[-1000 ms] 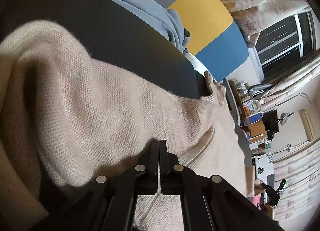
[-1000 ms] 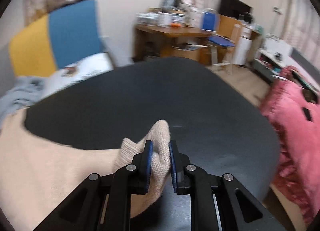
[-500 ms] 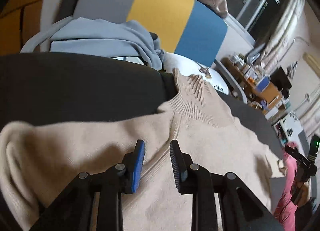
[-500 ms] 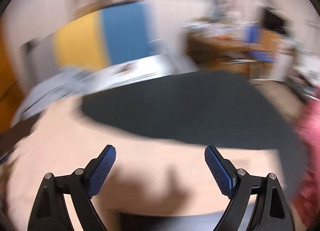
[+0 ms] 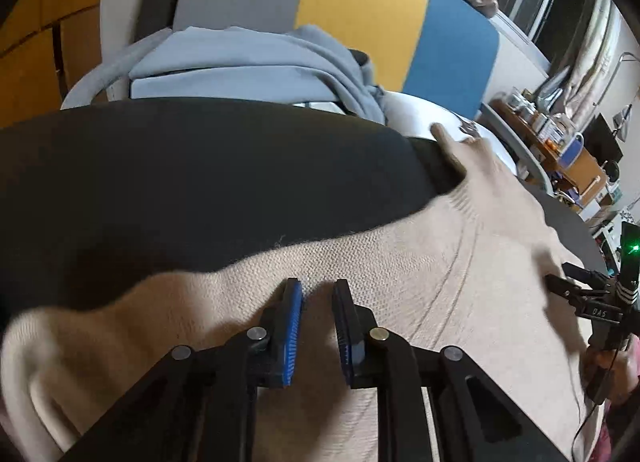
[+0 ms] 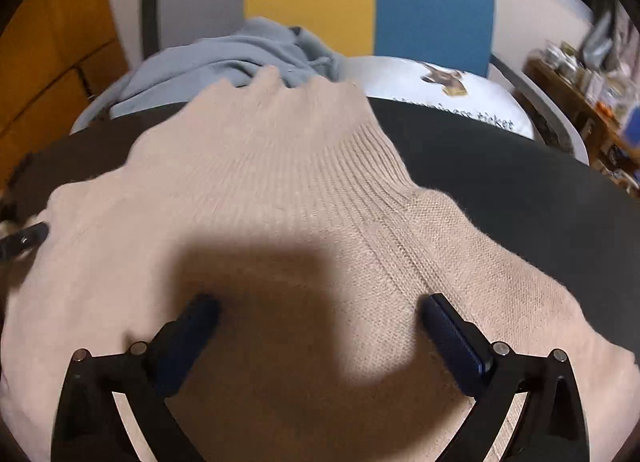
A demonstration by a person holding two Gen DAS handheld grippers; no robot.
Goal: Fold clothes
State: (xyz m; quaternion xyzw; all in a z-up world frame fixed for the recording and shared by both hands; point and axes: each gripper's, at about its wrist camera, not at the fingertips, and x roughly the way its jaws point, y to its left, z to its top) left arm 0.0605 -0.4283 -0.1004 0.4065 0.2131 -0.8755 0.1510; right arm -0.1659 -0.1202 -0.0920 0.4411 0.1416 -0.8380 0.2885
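Note:
A beige knit sweater (image 5: 400,262) lies spread on the dark round table (image 5: 200,181), its ribbed collar (image 6: 320,149) pointing toward the chair. My left gripper (image 5: 318,286) hovers over the sweater's shoulder edge; its jaws stand a narrow gap apart and are closing, with knit showing under the gap but not pinched. My right gripper (image 6: 320,302) is spread wide just below the collar, still opening, nothing between its pads, its shadow falling on the sweater (image 6: 280,181). In the left wrist view the right gripper (image 5: 576,294) shows at the far right edge.
A grey-blue hoodie (image 5: 240,61) is heaped on the chair behind the table (image 6: 520,189). The chair back (image 5: 360,1) is grey, yellow and blue; a white printed cushion (image 6: 440,85) lies on the seat. A cluttered desk (image 5: 560,133) stands far right.
Both grippers have let go of the sweater. The right one dropped the cuff, swung left over the collar area and spread wide. The left one opened, rolled and shifted along the shoulder.

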